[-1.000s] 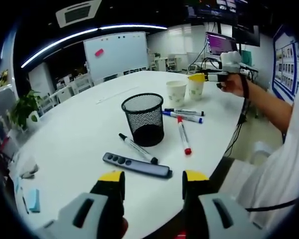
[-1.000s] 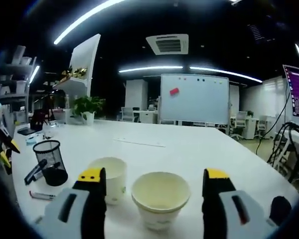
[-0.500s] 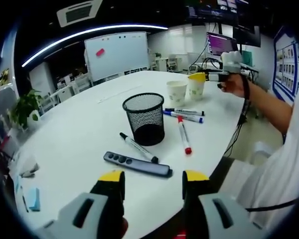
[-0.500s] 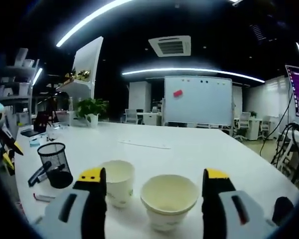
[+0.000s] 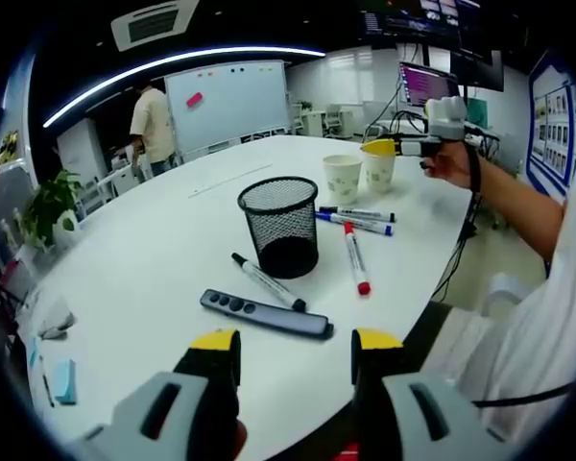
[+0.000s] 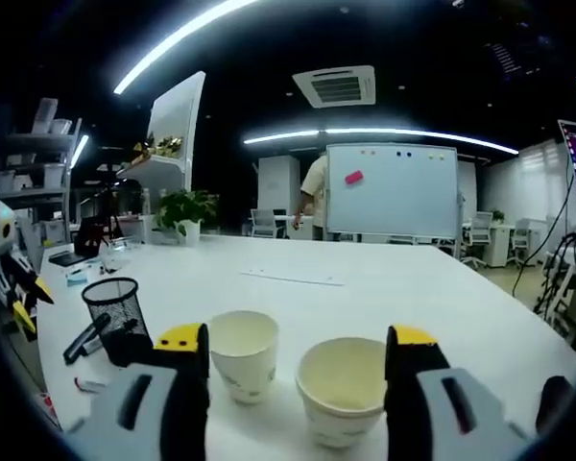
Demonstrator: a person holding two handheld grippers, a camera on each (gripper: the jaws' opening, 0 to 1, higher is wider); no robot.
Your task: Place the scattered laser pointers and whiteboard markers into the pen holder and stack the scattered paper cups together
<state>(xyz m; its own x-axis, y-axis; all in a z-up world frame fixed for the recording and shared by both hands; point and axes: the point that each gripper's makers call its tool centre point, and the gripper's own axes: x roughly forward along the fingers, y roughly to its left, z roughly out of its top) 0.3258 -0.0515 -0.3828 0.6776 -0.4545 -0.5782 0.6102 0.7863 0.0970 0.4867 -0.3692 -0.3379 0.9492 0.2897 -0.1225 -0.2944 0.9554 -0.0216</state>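
Observation:
A black mesh pen holder (image 5: 279,227) stands mid-table, also seen as the pen holder (image 6: 115,305). Around it lie a black marker (image 5: 267,282), a red marker (image 5: 354,257), a blue marker (image 5: 350,224) and another black marker (image 5: 355,213). A dark laser pointer (image 5: 265,315) lies just beyond my left gripper (image 5: 296,346), which is open and empty. Two paper cups (image 5: 341,177) (image 5: 378,167) stand at the far right. My right gripper (image 6: 293,342) is open, with one cup (image 6: 343,387) between its jaws and the other cup (image 6: 243,351) just left. The right gripper (image 5: 394,147) shows by the cups.
The white table (image 5: 163,240) has its near edge under my left gripper. A potted plant (image 5: 43,206), a blue pad (image 5: 64,382) and small clutter sit at the left. A whiteboard (image 6: 392,188) and a person (image 6: 318,190) stand at the back.
A person has come into view beside the whiteboard. The right gripper view has shifted, so both cups sit further right; the cups stand where they were. Both grippers stay open.

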